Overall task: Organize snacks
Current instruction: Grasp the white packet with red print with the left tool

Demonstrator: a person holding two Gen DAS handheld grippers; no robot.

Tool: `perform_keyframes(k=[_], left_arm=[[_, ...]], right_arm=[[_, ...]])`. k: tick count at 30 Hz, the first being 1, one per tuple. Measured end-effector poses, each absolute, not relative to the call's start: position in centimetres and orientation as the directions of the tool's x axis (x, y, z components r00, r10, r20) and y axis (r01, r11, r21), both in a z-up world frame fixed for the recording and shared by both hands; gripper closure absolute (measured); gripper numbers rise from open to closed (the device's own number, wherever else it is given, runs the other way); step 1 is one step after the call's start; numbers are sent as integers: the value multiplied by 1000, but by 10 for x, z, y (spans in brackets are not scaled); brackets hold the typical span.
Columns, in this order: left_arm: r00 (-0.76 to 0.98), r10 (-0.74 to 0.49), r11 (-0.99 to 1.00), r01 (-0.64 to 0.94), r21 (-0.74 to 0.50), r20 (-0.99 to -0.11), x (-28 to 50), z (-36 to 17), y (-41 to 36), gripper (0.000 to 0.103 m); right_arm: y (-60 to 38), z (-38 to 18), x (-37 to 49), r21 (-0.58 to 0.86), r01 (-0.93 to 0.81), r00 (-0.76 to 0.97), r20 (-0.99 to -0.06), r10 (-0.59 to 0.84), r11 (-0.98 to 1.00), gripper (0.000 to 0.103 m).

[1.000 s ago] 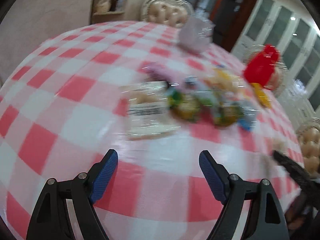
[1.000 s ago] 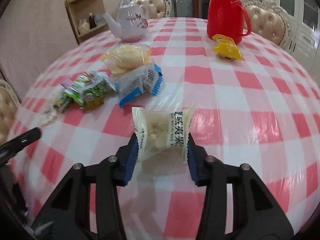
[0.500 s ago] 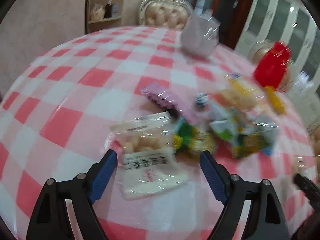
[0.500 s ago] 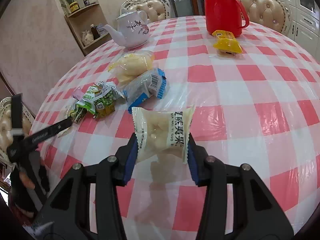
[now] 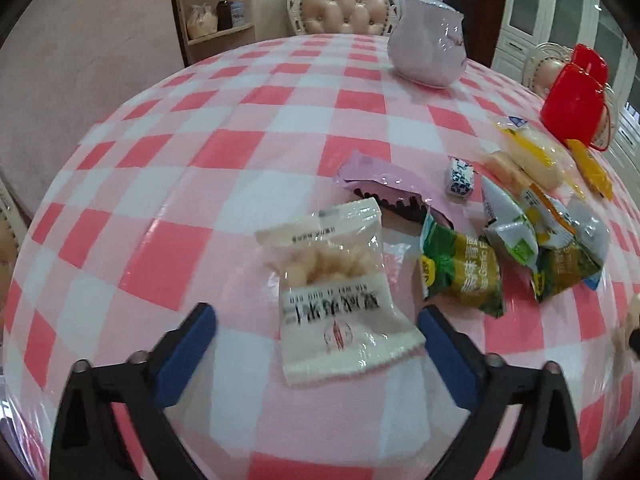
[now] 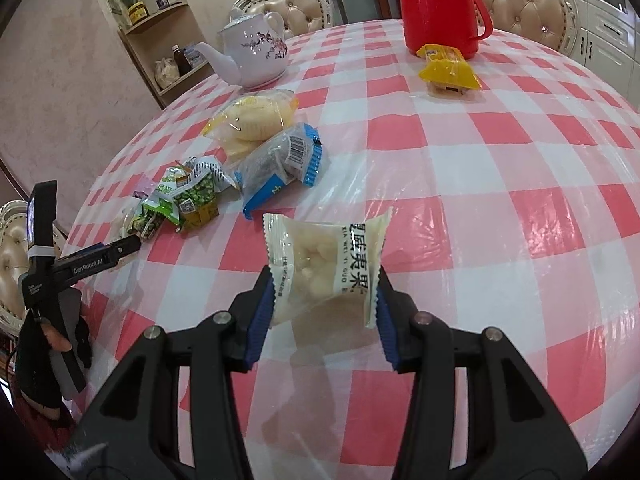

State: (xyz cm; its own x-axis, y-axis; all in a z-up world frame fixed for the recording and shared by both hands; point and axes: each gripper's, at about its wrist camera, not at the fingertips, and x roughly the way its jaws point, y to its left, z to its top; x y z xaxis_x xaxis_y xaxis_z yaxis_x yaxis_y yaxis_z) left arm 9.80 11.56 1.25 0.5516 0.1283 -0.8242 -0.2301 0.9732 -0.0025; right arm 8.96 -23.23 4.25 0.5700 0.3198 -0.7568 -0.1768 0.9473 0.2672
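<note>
— Pale clear-plastic snack packet w/ black print and whitish lumps inside [image 6: 326,268]: where's it sit?
— Right gripper [image 6: 322,316] has it clamped betw. both blue pads, raised above the pink-and-white checked tablecloth [image 6: 500,184]; crimped edges stick up.
— Left gripper [image 5: 316,354]?
— Jaws spread wide, have just been opening more. A second white-and-clear packet of pale puffs [image 5: 338,298] lies flat on the cloth betw. them; pads prob. not touching, edge is blurry.
— Other snacks?
— Green foil packs [image 5: 460,272] just right of it, heaped w/ more wrappers.
</note>
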Motion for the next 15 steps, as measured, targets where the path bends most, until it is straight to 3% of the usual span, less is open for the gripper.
perform_keyframes(k=[1, 2, 8, 12, 15], left_arm=[[558, 124, 975, -222, -4, -821, 94, 12, 118, 32], [567, 121, 976, -216, -5, -814, 88, 15, 120, 38], [598, 74, 973, -218, -72, -798, 98, 13, 135, 38], [587, 126, 973, -229, -14, -800, 111, 10, 132, 32], [588, 118, 969, -244, -36, -800, 131, 8, 139, 30]], right_arm=[[-233, 43, 89, 268, -175, 572, -755, 320, 947, 52], [-234, 44, 89, 270, -173, 576, -753, 320, 947, 52], [-234, 48, 89, 272, -178, 581, -747, 324, 946, 51], [-232, 45, 90, 270, -178, 574, -752, 323, 946, 51], [-233, 43, 90, 271, -174, 570, -756, 321, 947, 51]])
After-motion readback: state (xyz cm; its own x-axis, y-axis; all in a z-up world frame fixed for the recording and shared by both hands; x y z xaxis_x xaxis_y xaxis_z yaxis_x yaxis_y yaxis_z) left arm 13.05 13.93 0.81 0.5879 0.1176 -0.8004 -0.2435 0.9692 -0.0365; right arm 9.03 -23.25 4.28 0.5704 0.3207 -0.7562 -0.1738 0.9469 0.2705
